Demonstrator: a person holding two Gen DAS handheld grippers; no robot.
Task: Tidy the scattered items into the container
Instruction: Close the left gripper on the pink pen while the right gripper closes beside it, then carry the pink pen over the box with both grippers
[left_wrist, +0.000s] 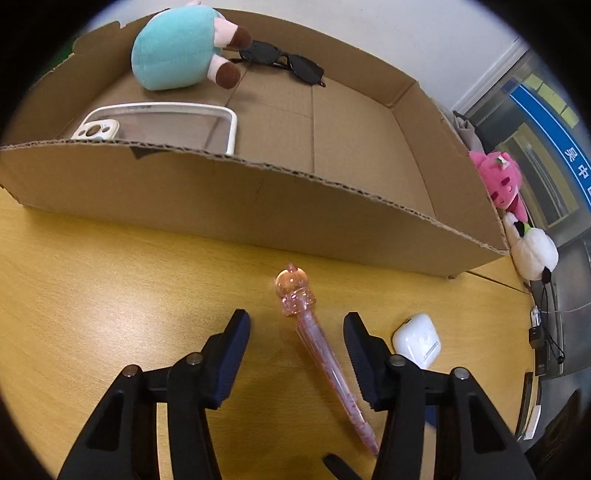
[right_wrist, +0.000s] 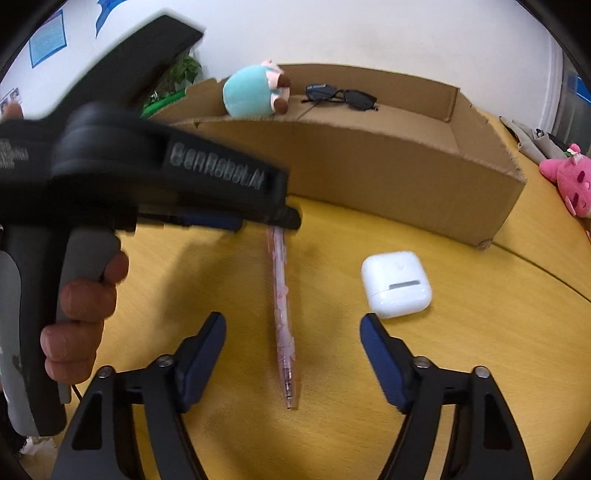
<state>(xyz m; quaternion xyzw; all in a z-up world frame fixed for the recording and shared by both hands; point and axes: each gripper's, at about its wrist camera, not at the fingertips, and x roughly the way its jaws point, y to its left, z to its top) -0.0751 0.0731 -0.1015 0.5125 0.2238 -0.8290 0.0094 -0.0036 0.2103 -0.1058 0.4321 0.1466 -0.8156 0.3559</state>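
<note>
A pink pen (left_wrist: 317, 343) with a bear-shaped cap lies on the yellow table in front of the cardboard box (left_wrist: 236, 192). My left gripper (left_wrist: 295, 323) is open, its fingers on either side of the pen. A white earbud case (left_wrist: 417, 339) lies just right of it. In the right wrist view the pen (right_wrist: 282, 314) lies between the fingers of my open right gripper (right_wrist: 291, 325), the earbud case (right_wrist: 397, 282) to the right, and the left gripper's body (right_wrist: 166, 177) hangs over the pen's far end. The box holds a teal plush (left_wrist: 177, 48), sunglasses (left_wrist: 284, 61) and a phone case (left_wrist: 162, 125).
A pink plush (left_wrist: 502, 181) and a white plush (left_wrist: 532, 247) lie right of the box near the table's edge. The pink plush also shows in the right wrist view (right_wrist: 569, 181). A green plant (right_wrist: 177, 81) stands behind the box's left end.
</note>
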